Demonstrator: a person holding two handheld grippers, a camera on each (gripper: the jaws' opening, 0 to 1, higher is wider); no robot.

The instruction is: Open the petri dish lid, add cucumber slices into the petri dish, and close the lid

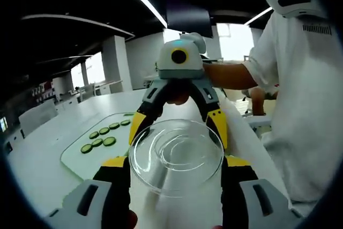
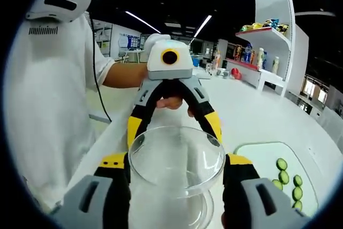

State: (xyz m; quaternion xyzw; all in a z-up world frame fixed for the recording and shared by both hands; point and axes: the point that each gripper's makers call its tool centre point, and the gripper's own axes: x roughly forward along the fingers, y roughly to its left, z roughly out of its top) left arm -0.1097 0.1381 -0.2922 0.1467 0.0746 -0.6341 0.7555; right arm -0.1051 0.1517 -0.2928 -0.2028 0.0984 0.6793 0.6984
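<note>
The light, slippery, brittle petri dish (image 1: 176, 156) is held by its rim between the left tool (image 1: 176, 172) and right tool (image 2: 176, 171), cucumber slices (image 1: 102, 135) lying on the bench (image 1: 37, 159) beyond.

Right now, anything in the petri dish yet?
Empty. The petri dish is clear glass held between both grippers, nothing inside; the cucumber slices all lie on the cutting board.

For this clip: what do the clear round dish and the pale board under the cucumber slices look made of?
The clear round petri dish, held between both grippers, looks like glass or clear plastic: fully transparent, with glossy ring-shaped reflections. The pale green cutting board under the green cucumber slices looks like smooth matte plastic; uncertain.
</note>
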